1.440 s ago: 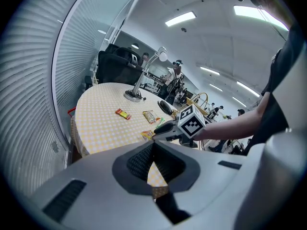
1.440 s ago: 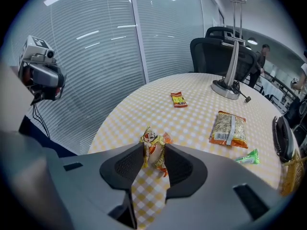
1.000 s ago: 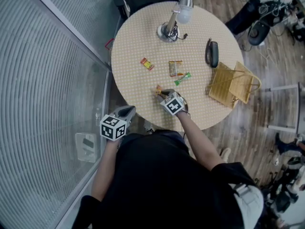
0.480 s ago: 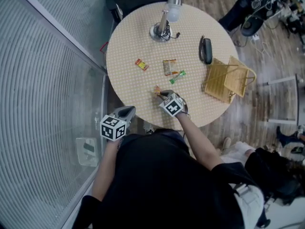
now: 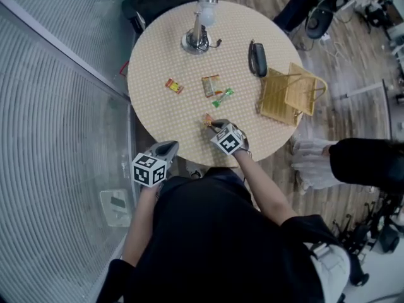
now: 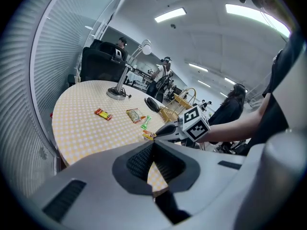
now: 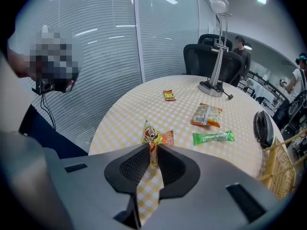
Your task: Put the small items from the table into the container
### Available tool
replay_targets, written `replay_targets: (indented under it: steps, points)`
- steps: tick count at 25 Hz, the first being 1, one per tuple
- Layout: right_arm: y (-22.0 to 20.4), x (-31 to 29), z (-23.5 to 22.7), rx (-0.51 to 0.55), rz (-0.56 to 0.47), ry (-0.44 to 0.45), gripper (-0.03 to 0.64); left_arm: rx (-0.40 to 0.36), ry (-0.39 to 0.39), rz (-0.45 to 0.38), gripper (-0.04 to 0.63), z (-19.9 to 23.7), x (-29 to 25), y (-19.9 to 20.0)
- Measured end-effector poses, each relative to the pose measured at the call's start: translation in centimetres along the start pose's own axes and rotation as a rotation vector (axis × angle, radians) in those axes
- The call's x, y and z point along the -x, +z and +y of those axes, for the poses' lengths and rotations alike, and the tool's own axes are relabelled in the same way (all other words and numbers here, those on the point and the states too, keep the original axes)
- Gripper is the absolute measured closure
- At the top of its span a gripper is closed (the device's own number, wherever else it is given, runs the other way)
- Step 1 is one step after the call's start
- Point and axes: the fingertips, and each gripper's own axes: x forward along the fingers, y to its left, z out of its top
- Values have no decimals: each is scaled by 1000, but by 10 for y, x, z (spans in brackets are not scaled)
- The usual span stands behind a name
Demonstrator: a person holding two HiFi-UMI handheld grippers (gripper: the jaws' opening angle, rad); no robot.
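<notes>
Yellow-and-orange crinkled snack packet [image 7: 154, 139] stands upright between the pads of the right gripper [image 7: 152, 153]. It is pinched by its lower edge, so its printed body sticks up clear of the jaws. Taking it by that thin edge looks deliberate, since a flat wrapper offers little else to grip. The jaws are nearly together, with only the wrapper's thickness between them, and both pads press on it. Whether the packet has left the cloth I cannot tell.

In the head view this gripper sits over the near edge of the round table with the yellow checked cloth [image 5: 158, 115]. It is well apart from the woven straw-coloured basket [image 5: 287, 96] at the table's right edge, which I take to be the container. The packet is not yet carried across.

The left gripper [image 5: 172, 146] hangs off the table beside the person's body, probably kept out of the way. Its jaws meet at the tips and hold nothing.

Further back on the cloth lie a small red-and-yellow packet [image 5: 174, 86], an orange snack bag [image 5: 210, 85] and a green wrapper [image 5: 223, 97]. All three are untouched and likely wait their turn.
</notes>
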Motion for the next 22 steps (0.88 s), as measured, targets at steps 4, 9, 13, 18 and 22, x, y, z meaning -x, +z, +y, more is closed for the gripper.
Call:
replay_targets:
  steps: [4,9,13,18,22]
  points:
    - [-13,14,-7,-14,11,-18,549,-1,-23,9,592,-8,-10,-1]
    - [-30,31,-22,-46,2,-48,549,-31,-48,43,592,-22,-24,2]
    - [-44,45,-32,-63,-3,-59,551,-41,-54,60,592,-34,-37,5]
    - [-71,67,-50,-65,5,-61,551,-40,-63,58,592,-59,-63,14]
    - [-91,85,-72,-76,8,-63,551,-40,-70,59,592,-83,-87,20]
